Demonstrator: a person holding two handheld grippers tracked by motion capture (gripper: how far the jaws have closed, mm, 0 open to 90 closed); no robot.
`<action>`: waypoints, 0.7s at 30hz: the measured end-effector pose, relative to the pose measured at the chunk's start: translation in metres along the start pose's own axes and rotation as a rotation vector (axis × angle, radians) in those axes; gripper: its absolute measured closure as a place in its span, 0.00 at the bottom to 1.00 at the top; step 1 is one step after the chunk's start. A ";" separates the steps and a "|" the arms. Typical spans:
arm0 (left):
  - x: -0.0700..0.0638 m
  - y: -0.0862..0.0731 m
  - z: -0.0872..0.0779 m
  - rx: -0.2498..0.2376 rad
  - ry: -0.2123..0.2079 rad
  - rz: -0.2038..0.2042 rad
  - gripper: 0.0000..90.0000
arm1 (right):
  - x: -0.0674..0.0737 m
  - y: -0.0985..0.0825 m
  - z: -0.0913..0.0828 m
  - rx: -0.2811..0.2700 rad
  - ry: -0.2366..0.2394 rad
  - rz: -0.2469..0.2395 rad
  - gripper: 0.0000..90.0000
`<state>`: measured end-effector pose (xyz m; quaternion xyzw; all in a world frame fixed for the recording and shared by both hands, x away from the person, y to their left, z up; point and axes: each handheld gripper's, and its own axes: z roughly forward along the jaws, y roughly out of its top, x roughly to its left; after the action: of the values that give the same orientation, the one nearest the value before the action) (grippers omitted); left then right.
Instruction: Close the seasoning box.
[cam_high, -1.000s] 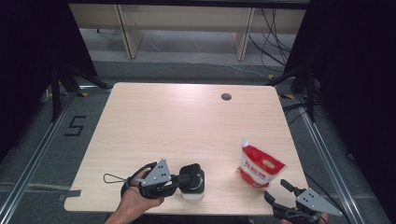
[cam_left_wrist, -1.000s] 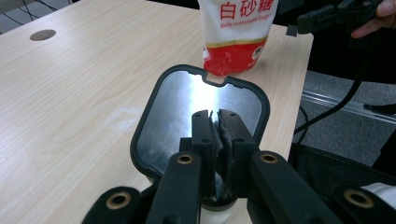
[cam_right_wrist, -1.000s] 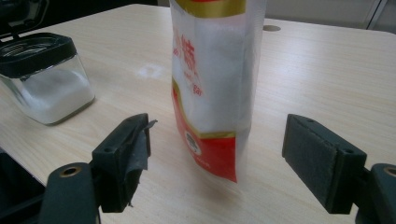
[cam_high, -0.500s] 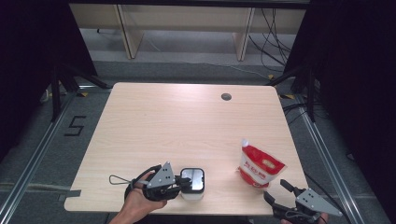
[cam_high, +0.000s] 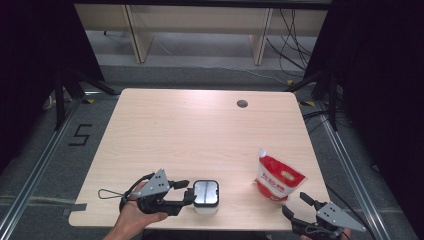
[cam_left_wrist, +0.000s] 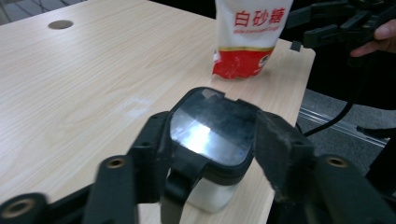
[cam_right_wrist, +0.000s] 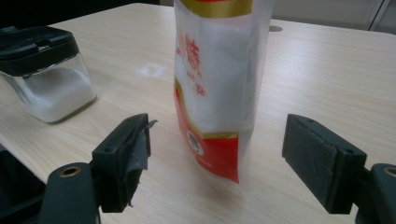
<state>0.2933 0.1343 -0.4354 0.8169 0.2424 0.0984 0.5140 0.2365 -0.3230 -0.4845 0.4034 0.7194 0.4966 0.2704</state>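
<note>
Pale wood bench (cam_high: 200, 130), with a small jar (cam_high: 205, 196) sitting close to its near edge, a bit left of the middle. Clear body with white powder inside, black lid with a shiny top. The left tongs (cam_high: 186, 192) are lying level right at the jar, one jaw on each side of the lid. Those jaws have just been opening, and in the left gripper view the jar (cam_left_wrist: 210, 140) sits between them with the left tongs (cam_left_wrist: 212, 144) spread around it. The pads look like they've let go, though that view is blurry enough that I can't swear there's a gap on both sides. The jar stands upright on the bench by itself.

Over toward the near right corner there's a red and white pouch (cam_high: 278, 176) standing up, well apart from the jar. The right tongs (cam_high: 296, 207) hover just off the near edge by that corner, pointing at it. In the right gripper view the right tongs (cam_right_wrist: 217, 158) are spread wide and gripping nothing, with the pouch (cam_right_wrist: 217, 84) standing just beyond the pads, roughly centred between them. The jar (cam_right_wrist: 44, 70) shows off to the side there.
</note>
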 end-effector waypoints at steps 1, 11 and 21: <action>0.002 -0.002 -0.001 -0.005 0.000 -0.003 0.46 | 0.000 0.000 0.000 0.001 0.000 0.002 0.27; 0.009 -0.024 -0.014 0.008 0.058 -0.065 0.34 | 0.002 0.000 -0.001 0.009 0.002 0.013 0.27; 0.013 -0.041 -0.023 0.050 0.089 -0.055 0.32 | 0.005 0.002 -0.002 0.023 0.003 0.015 0.27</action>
<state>0.2834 0.1737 -0.4626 0.8174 0.2896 0.1144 0.4847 0.2326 -0.3195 -0.4821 0.4113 0.7223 0.4909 0.2610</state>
